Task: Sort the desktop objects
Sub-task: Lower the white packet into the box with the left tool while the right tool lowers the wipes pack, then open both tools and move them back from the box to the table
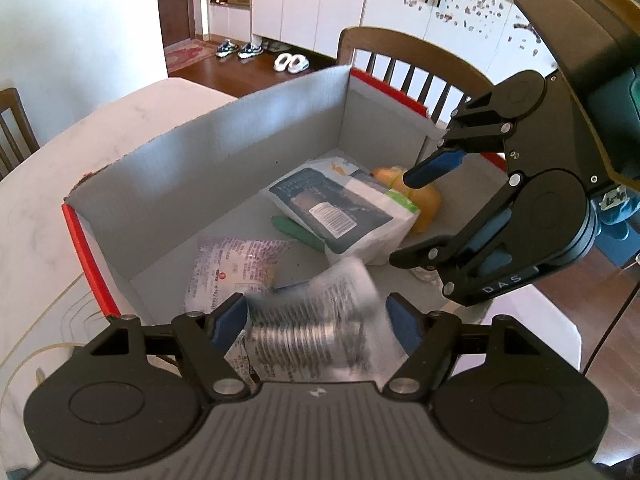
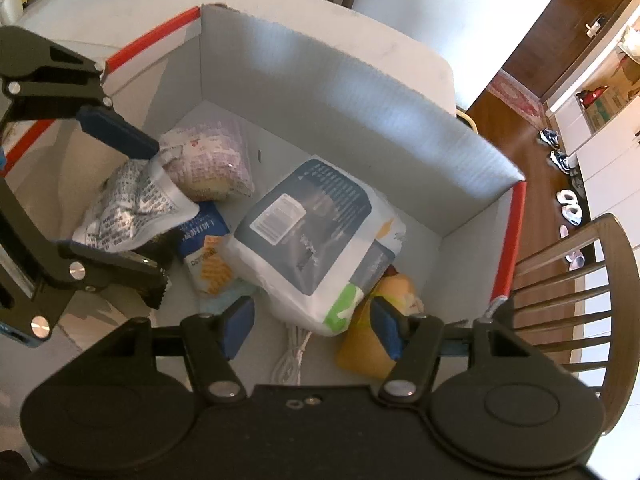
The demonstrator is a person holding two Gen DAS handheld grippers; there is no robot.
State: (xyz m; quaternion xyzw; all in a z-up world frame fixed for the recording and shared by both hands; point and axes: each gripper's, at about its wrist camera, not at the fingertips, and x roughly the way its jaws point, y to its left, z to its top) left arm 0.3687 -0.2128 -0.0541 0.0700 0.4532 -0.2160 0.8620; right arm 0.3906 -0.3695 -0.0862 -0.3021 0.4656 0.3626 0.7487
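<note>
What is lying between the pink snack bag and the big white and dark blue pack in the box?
A small blue snack packet lies between the pink snack bag and the big white pack, seen best in the right wrist view.

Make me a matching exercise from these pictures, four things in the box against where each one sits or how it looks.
Things:
1. silver packet
2. tissue pack
3. yellow toy
4. white cable

Places or states:
A. partly under the tissue pack, by the box's red-edged end
B. coiled on the box floor, near the right tool
C. between the left tool's pads
D. middle of the box, barcode up

Pairs: 1-C, 2-D, 3-A, 4-B
</note>
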